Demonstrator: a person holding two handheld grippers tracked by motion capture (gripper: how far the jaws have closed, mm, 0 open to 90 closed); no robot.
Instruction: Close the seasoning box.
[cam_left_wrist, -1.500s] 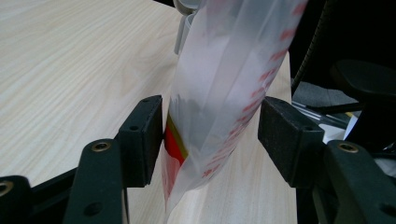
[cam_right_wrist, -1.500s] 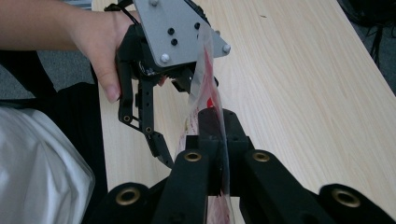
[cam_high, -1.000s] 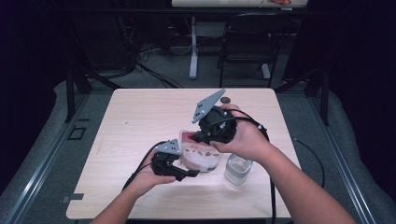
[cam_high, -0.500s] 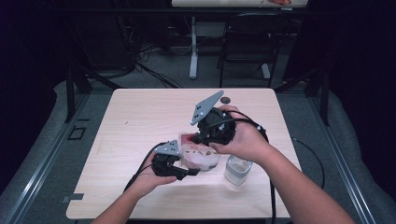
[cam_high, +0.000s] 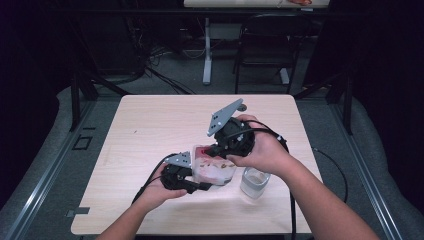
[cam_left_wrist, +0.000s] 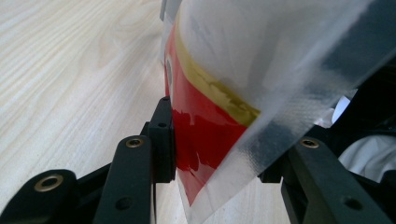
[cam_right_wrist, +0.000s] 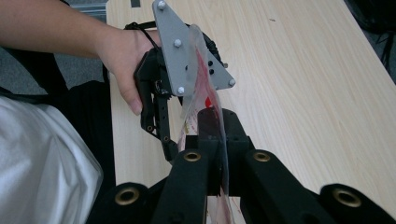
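Observation:
A clear plastic zip bag (cam_high: 212, 169) with a red and yellow strip along its mouth hangs over the middle of the table, between both grippers. My right gripper (cam_high: 216, 150) comes from above right and is shut on the bag's upper edge (cam_right_wrist: 205, 93), the film pinched between its jaws (cam_right_wrist: 212, 122). My left gripper (cam_high: 202, 186) reaches in from the lower left and its jaws have just been closing around the bag (cam_left_wrist: 224, 70). One pad (cam_left_wrist: 164, 135) lies against the red strip, while the other jaw stands behind the film, apart from it.
A small clear glass jar (cam_high: 254, 182) stands on the wooden table (cam_high: 150, 125) just right of the bag, under my right wrist. Cables trail from both grippers. Beyond the far edge are a chair (cam_high: 260, 50) and a table leg on dark floor.
The left gripper's jaws have narrowed around the bag's lower edge. Both hands and the bag stay where they were.

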